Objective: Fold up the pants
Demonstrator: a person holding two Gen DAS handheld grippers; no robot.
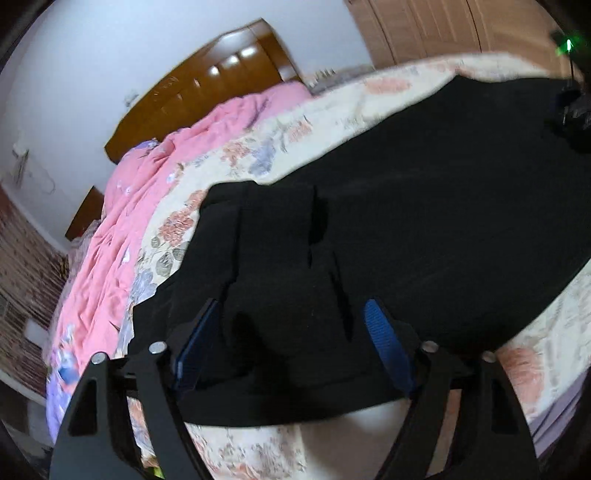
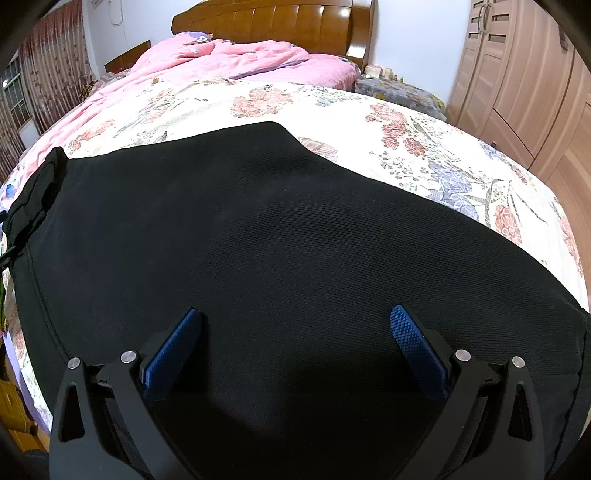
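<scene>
Where the floral bedsheet (image 2: 369, 122) covers the bed, a pink quilt (image 2: 229, 59) is bunched toward the wooden headboard (image 2: 280, 22), and the black pants (image 2: 280, 229) lie spread flat across the near part of the sheet. Their waistband end (image 1: 280, 229) shows in the left wrist view, rumpled into folds. The left gripper (image 1: 291, 332) has its blue-padded fingers (image 1: 384, 332) parted, with a bunch of waistband cloth between them; whether they pinch it I cannot tell. The right gripper (image 2: 295, 343) is spread wide over flat cloth, grasping nothing.
</scene>
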